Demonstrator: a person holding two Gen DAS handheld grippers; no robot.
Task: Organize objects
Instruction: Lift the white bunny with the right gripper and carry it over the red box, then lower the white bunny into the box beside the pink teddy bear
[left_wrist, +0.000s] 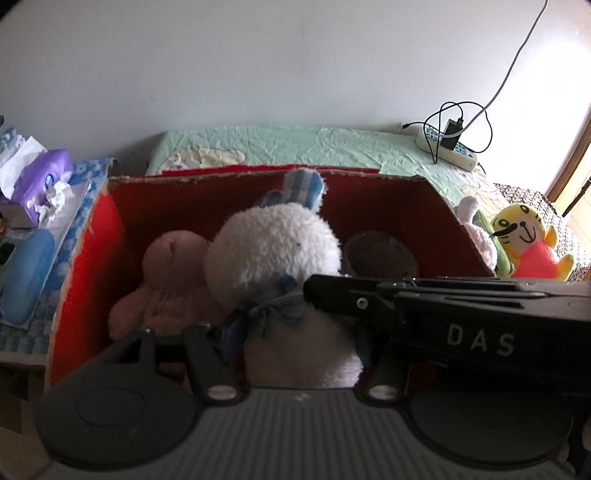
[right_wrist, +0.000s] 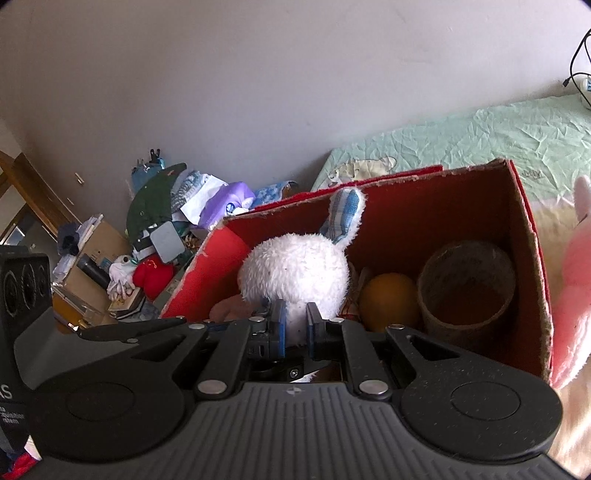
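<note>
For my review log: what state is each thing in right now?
White rabbit plush: upright in box, gripped by both.
Red box: open-topped.
Pink plush: inside box.
Cardboard tube: upright, open end up.
Left hand-held gripper: shut on rabbit.
Right hand-held gripper: shut on rabbit.

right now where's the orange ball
Right wrist view: the orange ball sits inside the red box, between the white bunny and the brown cardboard tube.

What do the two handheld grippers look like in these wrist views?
Both are matte black, with a grey ribbed front plate, round black discs at either side and silver pivot rivets on the linkage arms. The right gripper has blue finger pads. White letters "DAS" mark the housing seen in the left view; the left gripper matches.
</note>
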